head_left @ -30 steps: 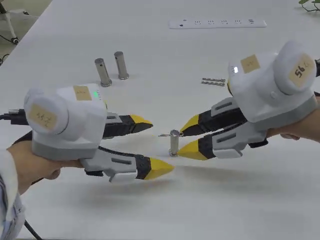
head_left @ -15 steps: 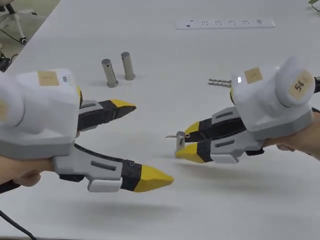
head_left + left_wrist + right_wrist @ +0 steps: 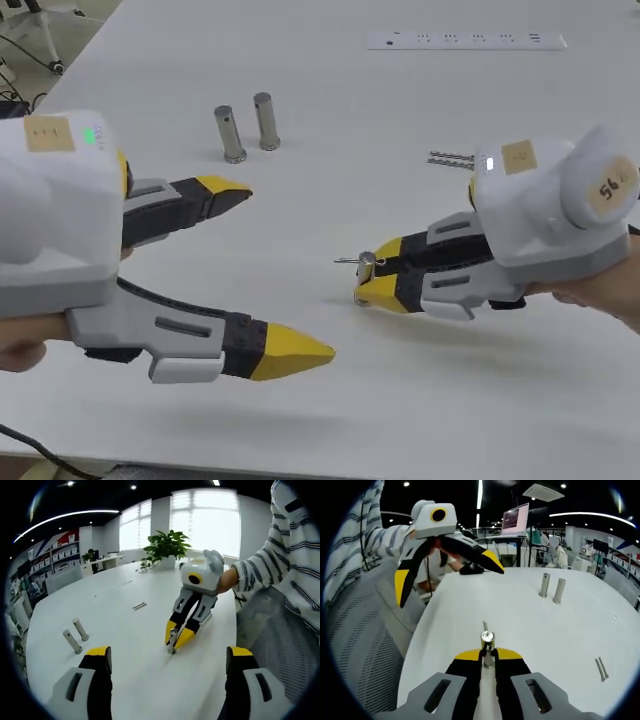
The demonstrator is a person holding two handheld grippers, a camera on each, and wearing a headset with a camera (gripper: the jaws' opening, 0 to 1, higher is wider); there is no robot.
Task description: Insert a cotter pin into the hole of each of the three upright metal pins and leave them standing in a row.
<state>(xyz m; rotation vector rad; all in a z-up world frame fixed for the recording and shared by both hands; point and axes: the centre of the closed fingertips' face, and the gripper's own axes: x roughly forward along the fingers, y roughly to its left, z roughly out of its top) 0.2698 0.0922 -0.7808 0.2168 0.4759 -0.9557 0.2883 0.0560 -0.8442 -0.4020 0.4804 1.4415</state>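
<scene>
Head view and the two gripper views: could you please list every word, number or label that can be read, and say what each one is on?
"56": end sticker on the right gripper, tilted; read the other way up it could be 95.
Top sticker on the same gripper: marks too faint to read.
Tan sticker on the left gripper: too faint to read.
Power strip: markings too small to read.

Left claw (image 3: 290,270) gapes wide; right claw (image 3: 364,280) is pinched closed.

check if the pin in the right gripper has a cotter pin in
In: a cotter pin pokes sideways from the metal pin that the right gripper clamps.
</scene>
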